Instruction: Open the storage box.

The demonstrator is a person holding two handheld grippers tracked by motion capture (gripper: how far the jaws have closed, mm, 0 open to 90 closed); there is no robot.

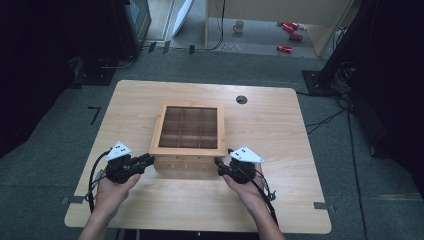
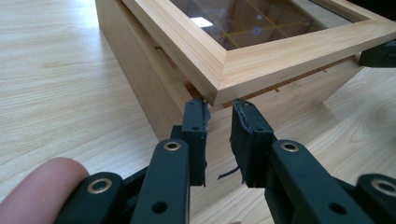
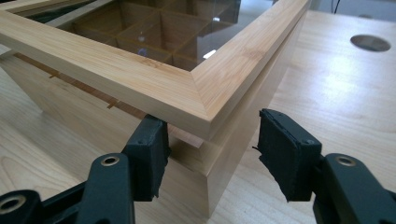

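Note:
A light wooden box with a glass-paned lid stands mid-table, its inside split into several compartments. The lid's front edge sits slightly raised, leaving a gap above the box wall. My left gripper is at the box's front left corner; its jaws are narrowly open just under the lid corner, with nothing between them. My right gripper is open wide around the front right corner. One of its pads sits beneath the lid's front edge.
The wooden table has a round cable hole behind the box on the right. Bare tabletop lies on both sides of the box and in front of it. Red cans and a mug lie on the far floor.

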